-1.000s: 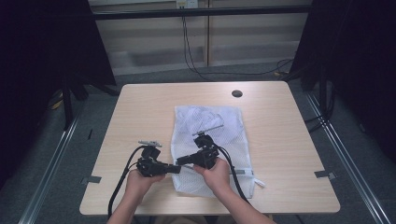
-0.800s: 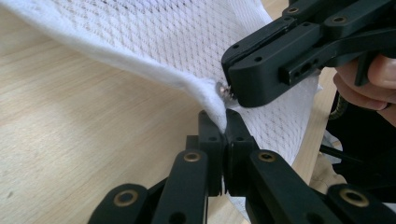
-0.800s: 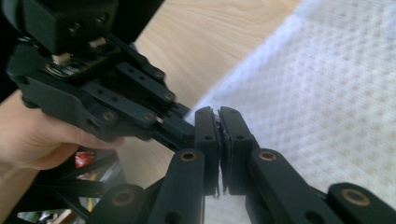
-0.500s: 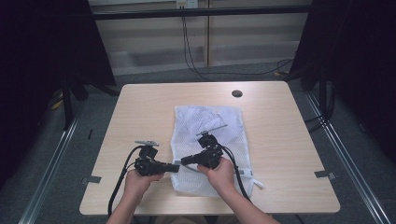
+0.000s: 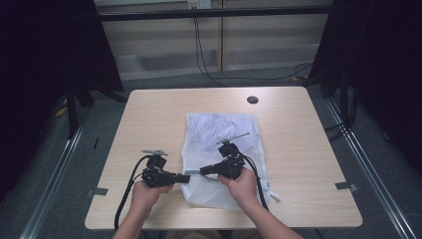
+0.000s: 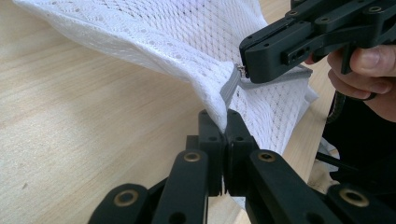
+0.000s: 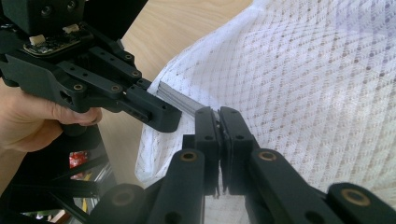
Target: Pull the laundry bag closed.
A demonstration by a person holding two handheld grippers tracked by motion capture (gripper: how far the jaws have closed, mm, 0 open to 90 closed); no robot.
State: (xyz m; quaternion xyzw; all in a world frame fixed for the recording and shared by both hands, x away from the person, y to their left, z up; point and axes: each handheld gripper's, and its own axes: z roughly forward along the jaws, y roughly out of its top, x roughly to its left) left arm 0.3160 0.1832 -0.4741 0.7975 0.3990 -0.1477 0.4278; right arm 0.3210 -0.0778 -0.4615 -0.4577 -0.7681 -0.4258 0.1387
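Mesh laundry bag [image 5: 222, 149], white, lying flat on the desk [image 5: 149, 114] between its centre and the near edge, its near left corner lifted off the wood by both grippers. Left gripper [image 5: 185, 178]: jaws fully closed on the bag's edge beside the grey zipper tape [image 6: 227, 88], as the left gripper view shows, with mesh pinched between the pads. Right gripper [image 5: 204, 171]: jaws likewise fully closed, on the small metal zipper pull [image 6: 242, 69] at the end of the tape; the right gripper view shows the tape running from one gripper's tips to the other's. The two grippers point toward each other, tips just apart, over the bag's near left edge.

Progress, as judged: both holds needed to work the zipper are made, one anchoring the fabric and one on the pull. The slider sits close to the anchoring grip, so the run of the zipper along the bag's edge appears left to do; whether it is to be opened or closed cannot be told.

Against the earlier frame: the right hand [image 5: 244, 186] has shifted slightly toward the near edge; the left hand [image 5: 147, 194] and the bag lie as before, and both pairs of jaws remain closed.
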